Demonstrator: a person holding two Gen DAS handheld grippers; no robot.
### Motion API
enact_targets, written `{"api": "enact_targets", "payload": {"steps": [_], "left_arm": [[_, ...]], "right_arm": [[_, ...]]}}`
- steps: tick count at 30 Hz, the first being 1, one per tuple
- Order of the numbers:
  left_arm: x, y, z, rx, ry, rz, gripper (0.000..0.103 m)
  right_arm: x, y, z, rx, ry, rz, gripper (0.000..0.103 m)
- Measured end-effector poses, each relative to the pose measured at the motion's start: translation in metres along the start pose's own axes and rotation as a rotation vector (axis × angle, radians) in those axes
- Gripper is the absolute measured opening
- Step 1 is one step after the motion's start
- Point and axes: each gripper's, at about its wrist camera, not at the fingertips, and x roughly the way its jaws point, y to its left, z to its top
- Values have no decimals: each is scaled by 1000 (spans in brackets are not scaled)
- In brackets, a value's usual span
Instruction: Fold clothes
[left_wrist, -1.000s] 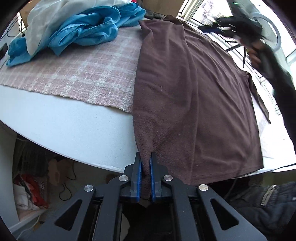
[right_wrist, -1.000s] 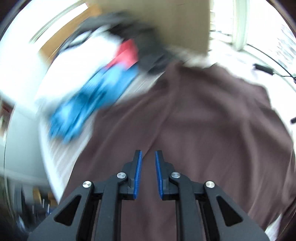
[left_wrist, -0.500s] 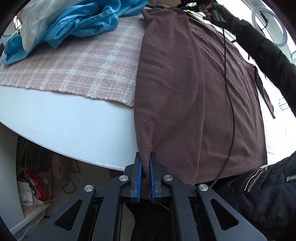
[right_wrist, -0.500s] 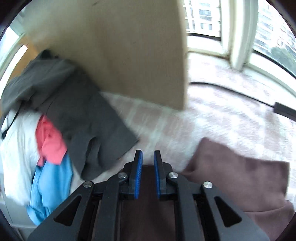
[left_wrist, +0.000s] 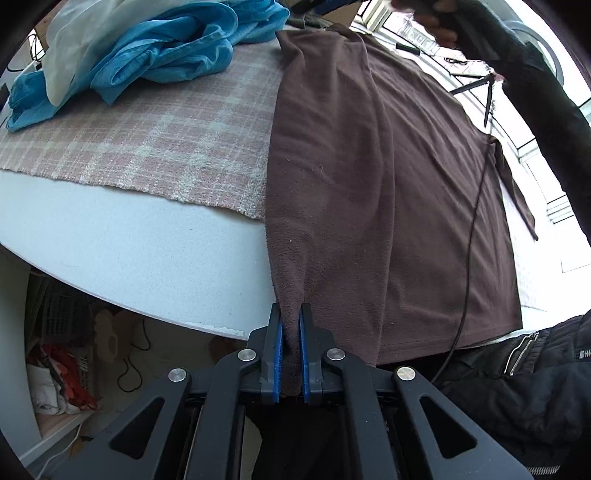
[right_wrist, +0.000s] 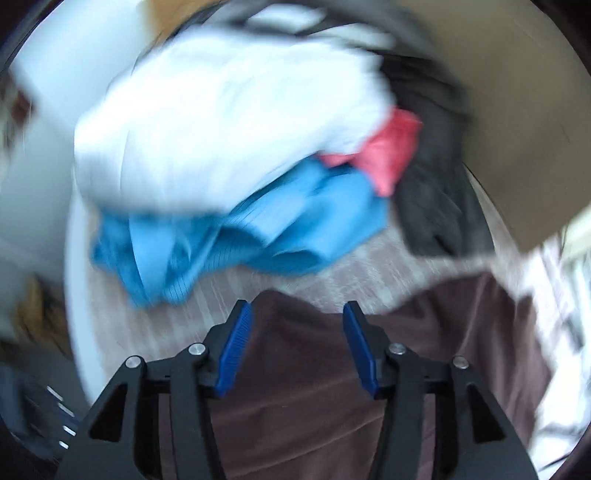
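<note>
A: So, where does the brown garment (left_wrist: 388, 166) lie, and why that way?

B: It is spread flat and long across the desk (left_wrist: 122, 251), partly over a pink checked cloth (left_wrist: 159, 144). Its near hem hangs over the desk's near edge. That flat spread suits folding, since the edges can be lifted and laid over cleanly. A long crease runs from near to far through the middle of the cloth.

A: What is the left gripper (left_wrist: 290, 354) doing?

B: Its blue fingers (left_wrist: 276, 354) are pressed together on the near left corner of the garment, just off the desk edge. The pinched cloth runs taut up from the fingers, so the grip likely keeps that side straight.

A: And the right gripper (right_wrist: 297, 347)?

B: Its fingers (right_wrist: 236, 347) stand wide apart and hold nothing. In its blurred view they hang over the far end of the brown garment; whether they touch the cloth cannot be told. A person's dark sleeve (left_wrist: 546, 110) reaches over the far right of the desk.

A: What else sits there?

B: A heap lies at the far left, beside the brown garment: blue clothes (left_wrist: 173, 51), white fabric (right_wrist: 221, 122), something red (right_wrist: 391, 151) and a dark grey piece (right_wrist: 436, 206). A cardboard sheet (right_wrist: 517, 122) stands behind them.
</note>
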Motion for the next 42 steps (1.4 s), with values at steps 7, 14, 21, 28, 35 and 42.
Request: {"api": "enact_targets", "payload": {"steps": [7, 14, 21, 28, 35, 42], "left_arm": [[4, -3, -3, 3, -21, 21, 7], [12, -5, -20, 6, -33, 29, 6], [-3, -17, -21, 45, -59, 3, 5], [-25, -63, -23, 175, -91, -23, 5], [-19, -113, -23, 339, -53, -65, 5], [-28, -96, -23, 305, -27, -82, 10]], "right_arm": [[45, 13, 15, -166, 126, -88, 51], [54, 7, 11, -127, 178, -14, 16], [10, 3, 7, -62, 55, -35, 11], [-47, -6, -34, 7, -86, -67, 10], [-83, -46, -105, 129, -105, -97, 10], [-54, -95, -174, 260, -2, -197, 11]]}}
